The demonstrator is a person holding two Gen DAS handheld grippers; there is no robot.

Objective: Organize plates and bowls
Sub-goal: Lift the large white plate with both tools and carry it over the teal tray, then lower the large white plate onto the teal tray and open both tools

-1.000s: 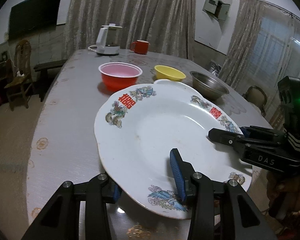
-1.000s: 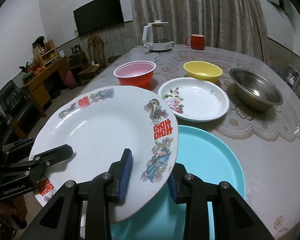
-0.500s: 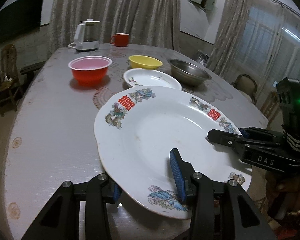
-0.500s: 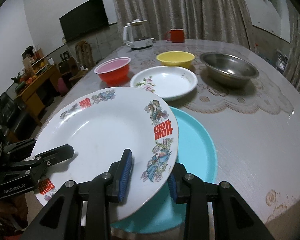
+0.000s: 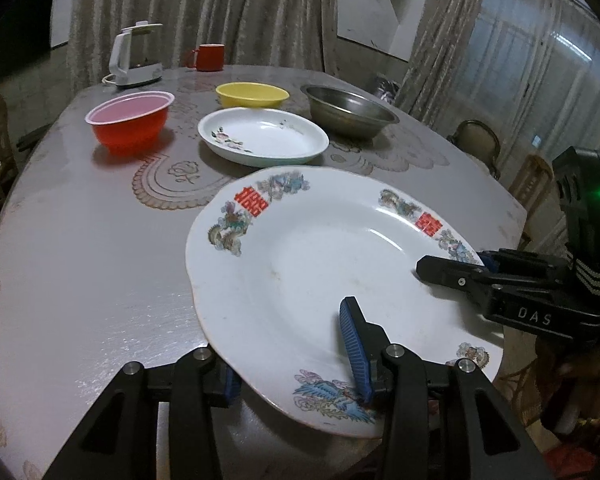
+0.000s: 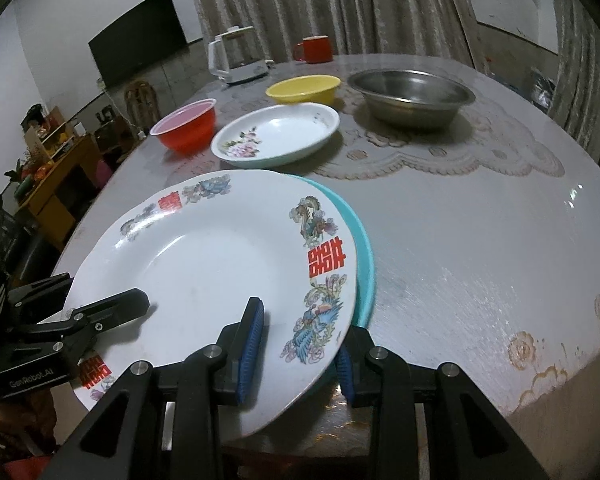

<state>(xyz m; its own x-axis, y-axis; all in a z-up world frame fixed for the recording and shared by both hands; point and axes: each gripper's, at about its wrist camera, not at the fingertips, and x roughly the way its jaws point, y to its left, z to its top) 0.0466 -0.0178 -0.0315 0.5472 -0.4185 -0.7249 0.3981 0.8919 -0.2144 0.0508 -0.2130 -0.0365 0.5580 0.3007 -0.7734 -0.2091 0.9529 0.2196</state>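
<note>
A large white plate with red characters and dragon patterns [image 5: 324, 264] [image 6: 204, 256] is held by both grippers above the table's near edge. My left gripper [image 5: 292, 364] is shut on its near rim; it shows at the left of the right wrist view [image 6: 112, 308]. My right gripper [image 6: 300, 352] is shut on the opposite rim; it shows at the right of the left wrist view [image 5: 452, 272]. A teal plate [image 6: 362, 248] lies under the white plate. Beyond stand a white floral plate [image 5: 264, 140] [image 6: 276, 134], a red bowl [image 5: 130, 120], a yellow bowl [image 5: 252, 94] and a steel bowl [image 5: 348, 110].
A white kettle [image 5: 134, 56] and a red mug [image 5: 208, 56] stand at the table's far end. A lace mat [image 6: 440, 148] lies under the bowls. Chairs [image 5: 476, 144] stand at the right, a cabinet [image 6: 48, 184] and TV [image 6: 136, 44] at the left.
Both grippers have carried the large plate back toward the near table edge. The teal plate is now mostly covered by it, and the bowls look farther away.
</note>
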